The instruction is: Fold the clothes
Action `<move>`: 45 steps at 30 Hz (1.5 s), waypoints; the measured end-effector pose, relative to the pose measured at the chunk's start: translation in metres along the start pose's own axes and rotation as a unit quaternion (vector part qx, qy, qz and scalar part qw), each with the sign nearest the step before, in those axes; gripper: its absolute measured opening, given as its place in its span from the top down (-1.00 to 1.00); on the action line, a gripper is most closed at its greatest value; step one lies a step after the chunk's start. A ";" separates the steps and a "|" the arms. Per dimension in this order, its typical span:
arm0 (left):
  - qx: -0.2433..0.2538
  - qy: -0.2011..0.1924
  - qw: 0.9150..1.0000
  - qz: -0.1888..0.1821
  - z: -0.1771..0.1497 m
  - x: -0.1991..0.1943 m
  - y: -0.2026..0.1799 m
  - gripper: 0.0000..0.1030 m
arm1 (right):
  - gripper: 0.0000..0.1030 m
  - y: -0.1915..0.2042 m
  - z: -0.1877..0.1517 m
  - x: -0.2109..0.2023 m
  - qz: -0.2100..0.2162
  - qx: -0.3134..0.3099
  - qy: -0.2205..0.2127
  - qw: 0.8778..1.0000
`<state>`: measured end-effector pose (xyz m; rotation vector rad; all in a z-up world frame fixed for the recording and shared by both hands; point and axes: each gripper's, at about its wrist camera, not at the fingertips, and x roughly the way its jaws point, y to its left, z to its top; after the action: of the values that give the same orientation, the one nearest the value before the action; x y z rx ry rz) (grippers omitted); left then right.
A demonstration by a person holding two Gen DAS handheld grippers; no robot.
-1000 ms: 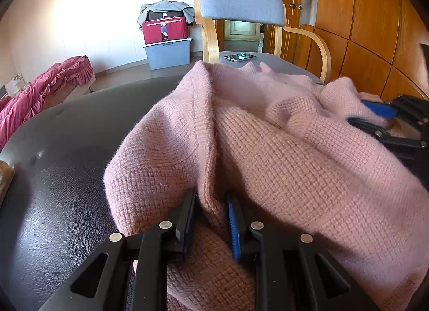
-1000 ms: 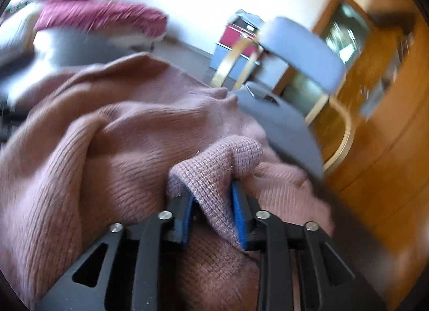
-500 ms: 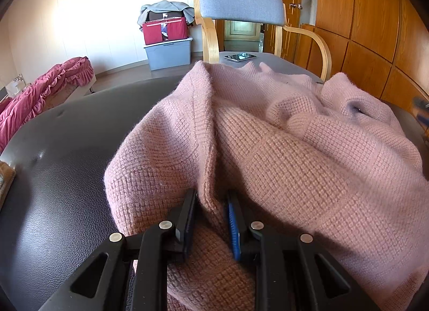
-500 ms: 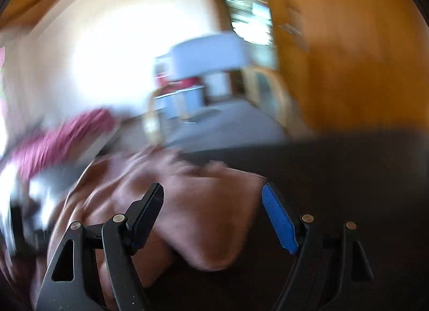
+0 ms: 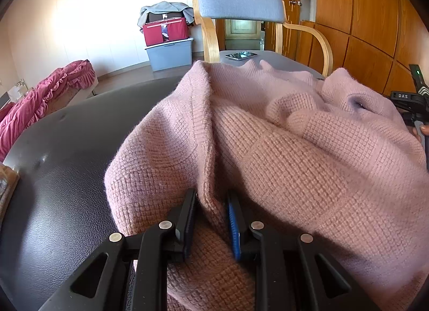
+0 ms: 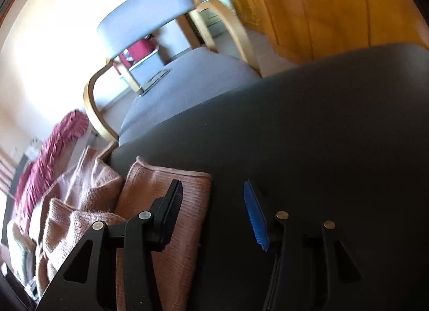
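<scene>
One sweater (image 5: 268, 155) lies between and ahead of the left tongs. One table (image 5: 67, 177) is under both tongs. Beyond the left tongs: one chair (image 5: 241, 3), one phone (image 5: 240, 55), one grey bin (image 5: 171, 52), one red bag (image 5: 165, 31).

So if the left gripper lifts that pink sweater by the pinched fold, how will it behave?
Probably floppy: the sweater already slumps in soft folds around the left gripper. Its thick knit suggests some weight, so it would likely sag. The fuzzy surface should hold well against the pads.
</scene>
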<state>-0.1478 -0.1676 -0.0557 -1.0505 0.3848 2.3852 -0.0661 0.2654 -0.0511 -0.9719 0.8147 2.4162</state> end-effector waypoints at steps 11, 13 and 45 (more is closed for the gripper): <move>-0.002 -0.001 1.000 -0.003 0.000 0.000 0.001 0.59 | 0.74 0.046 -0.016 0.011 -0.040 -0.122 0.010 0.992; -0.004 -0.001 1.000 -0.005 0.000 0.000 0.001 0.59 | 0.74 0.037 -0.017 0.005 -0.042 -0.102 0.004 0.994; -0.005 -0.002 1.000 -0.007 -0.002 -0.002 0.002 0.59 | 0.74 -0.185 -0.028 -0.134 -0.360 0.044 -0.069 0.929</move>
<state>-0.1464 -0.1706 -0.0554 -1.0496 0.3625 2.3797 0.1411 0.3642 -0.0375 -0.8565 0.4051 1.7677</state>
